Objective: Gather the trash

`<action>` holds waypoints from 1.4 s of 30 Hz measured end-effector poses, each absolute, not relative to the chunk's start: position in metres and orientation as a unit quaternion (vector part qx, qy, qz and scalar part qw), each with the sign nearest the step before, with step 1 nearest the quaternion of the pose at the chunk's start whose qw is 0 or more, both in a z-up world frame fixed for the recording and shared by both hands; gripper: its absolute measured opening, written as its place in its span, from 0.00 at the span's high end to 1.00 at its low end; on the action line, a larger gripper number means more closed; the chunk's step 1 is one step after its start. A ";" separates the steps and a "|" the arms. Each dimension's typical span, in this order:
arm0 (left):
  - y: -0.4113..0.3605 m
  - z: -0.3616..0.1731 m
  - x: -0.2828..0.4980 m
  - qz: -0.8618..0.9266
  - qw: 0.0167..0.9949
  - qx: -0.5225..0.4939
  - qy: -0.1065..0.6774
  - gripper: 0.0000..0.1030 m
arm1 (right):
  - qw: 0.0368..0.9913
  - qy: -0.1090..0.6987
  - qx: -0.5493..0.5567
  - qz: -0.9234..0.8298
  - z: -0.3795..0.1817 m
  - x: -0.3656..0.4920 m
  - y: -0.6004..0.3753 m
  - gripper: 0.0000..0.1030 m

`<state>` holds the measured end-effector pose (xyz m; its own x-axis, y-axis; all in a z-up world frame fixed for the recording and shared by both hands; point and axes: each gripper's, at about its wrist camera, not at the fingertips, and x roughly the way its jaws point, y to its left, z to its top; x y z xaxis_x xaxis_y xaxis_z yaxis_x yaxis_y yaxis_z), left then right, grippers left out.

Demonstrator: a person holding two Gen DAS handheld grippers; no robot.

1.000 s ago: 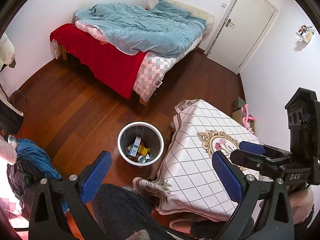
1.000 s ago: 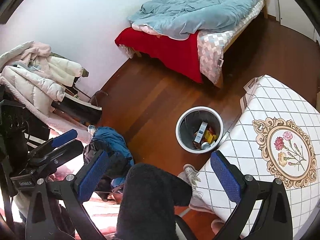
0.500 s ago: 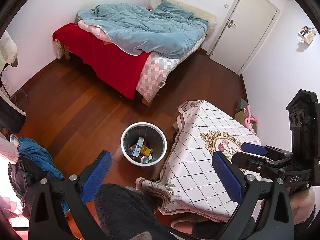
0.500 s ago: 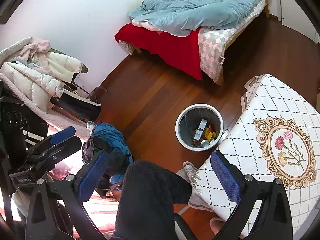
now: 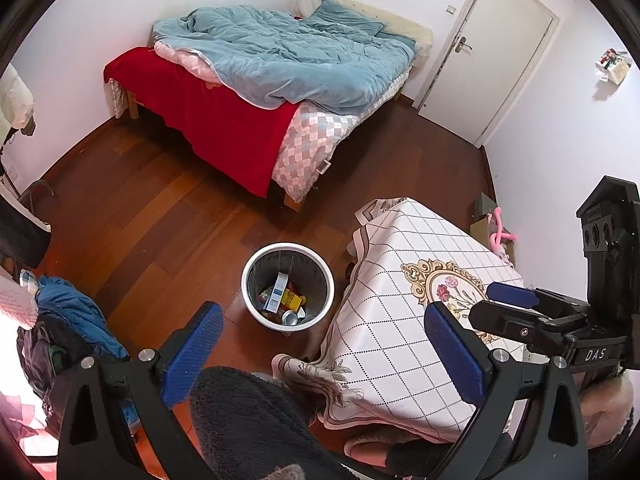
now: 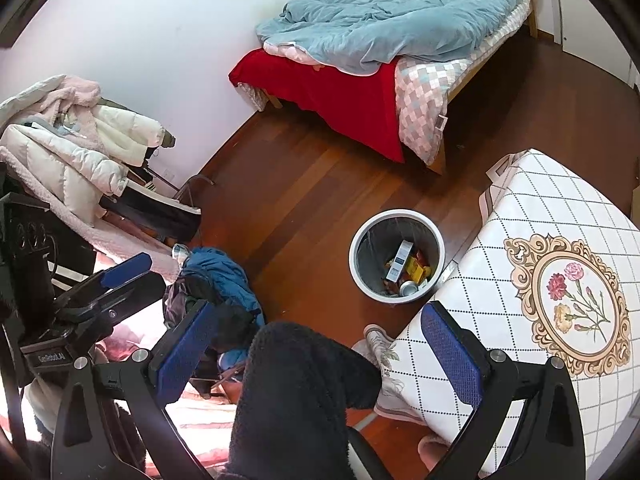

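Observation:
A white-rimmed waste bin [image 5: 256, 264] stands on the wooden floor beside the table, also seen in the right wrist view as the bin [image 6: 354, 248]. Inside lie a blue-and-white box [image 5: 277, 299], a yellow packet [image 5: 292, 301] and a can [image 5: 290, 317]. My left gripper [image 5: 322, 354] hangs open and empty, high above the floor and nearer to me than the bin. The right gripper [image 6: 318, 354] is open too, with nothing between its blue pads. Each gripper shows from the side in the other's view: the right gripper [image 5: 498, 306] and the left gripper [image 6: 134, 278].
A table under a white diamond-patterned cloth [image 5: 400, 320] stands right of the bin. A person's dark fleece-clad leg [image 6: 304, 380] and a pale shoe [image 6: 376, 344] are below me. Clothes [image 6: 216, 272] are piled at left. Beyond lie a bed [image 5: 224, 120] and a shut door [image 5: 496, 40].
Both views have drifted only slightly. The bin and its contents have not moved, and both grippers stay open and empty.

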<state>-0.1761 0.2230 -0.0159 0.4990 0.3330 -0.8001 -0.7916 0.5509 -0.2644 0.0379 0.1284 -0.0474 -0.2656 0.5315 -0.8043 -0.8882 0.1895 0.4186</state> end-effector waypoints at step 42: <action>0.221 -0.009 -0.182 0.355 0.805 -0.318 0.353 0.00 | 0.580 0.504 -0.176 0.616 -0.034 0.030 0.130 0.00</action>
